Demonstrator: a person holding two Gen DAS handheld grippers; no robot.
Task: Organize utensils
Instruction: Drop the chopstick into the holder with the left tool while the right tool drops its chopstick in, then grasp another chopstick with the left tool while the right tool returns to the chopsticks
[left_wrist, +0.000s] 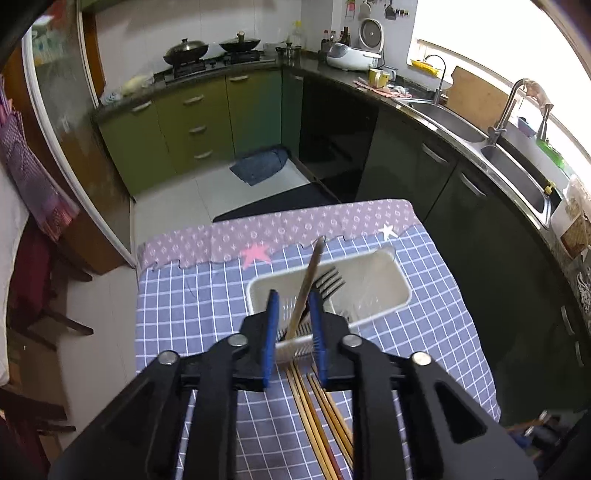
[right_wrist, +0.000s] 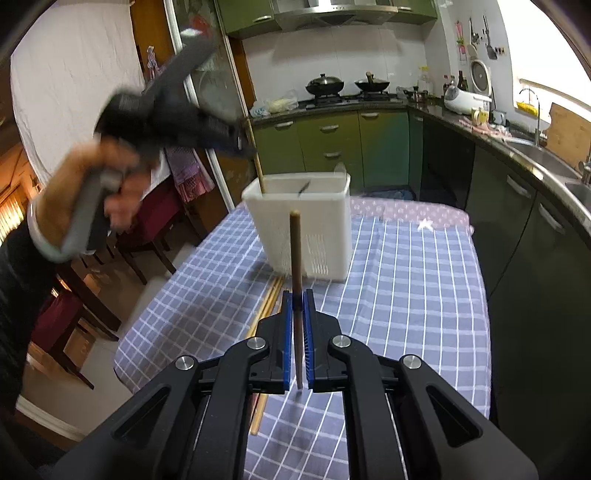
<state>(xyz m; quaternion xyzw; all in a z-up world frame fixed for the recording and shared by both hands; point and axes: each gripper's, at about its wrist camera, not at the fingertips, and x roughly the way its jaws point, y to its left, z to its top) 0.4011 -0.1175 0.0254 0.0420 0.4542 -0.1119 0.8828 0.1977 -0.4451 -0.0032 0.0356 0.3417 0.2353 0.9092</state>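
Note:
A white utensil holder (left_wrist: 384, 280) (right_wrist: 321, 221) stands on the checked tablecloth. A fork (left_wrist: 328, 282) lies in it. My left gripper (left_wrist: 293, 299) hovers over the holder, open, with a wooden chopstick (left_wrist: 306, 286) standing loose between its pads, lower end in the holder. In the right wrist view the left gripper (right_wrist: 236, 142) is blurred above the holder's left corner with that chopstick (right_wrist: 256, 158) under it. My right gripper (right_wrist: 296, 295) is shut on a brown chopstick (right_wrist: 295, 258) that points up, in front of the holder. Several chopsticks (left_wrist: 317, 417) (right_wrist: 267, 306) lie on the cloth.
The table (right_wrist: 406, 280) is covered by a blue checked cloth with a mauve border (left_wrist: 295, 225). Dark chairs (right_wrist: 147, 229) stand to the left. Green kitchen cabinets (left_wrist: 192, 122), a stove with woks (right_wrist: 347, 86) and a sink counter (left_wrist: 480, 144) lie beyond.

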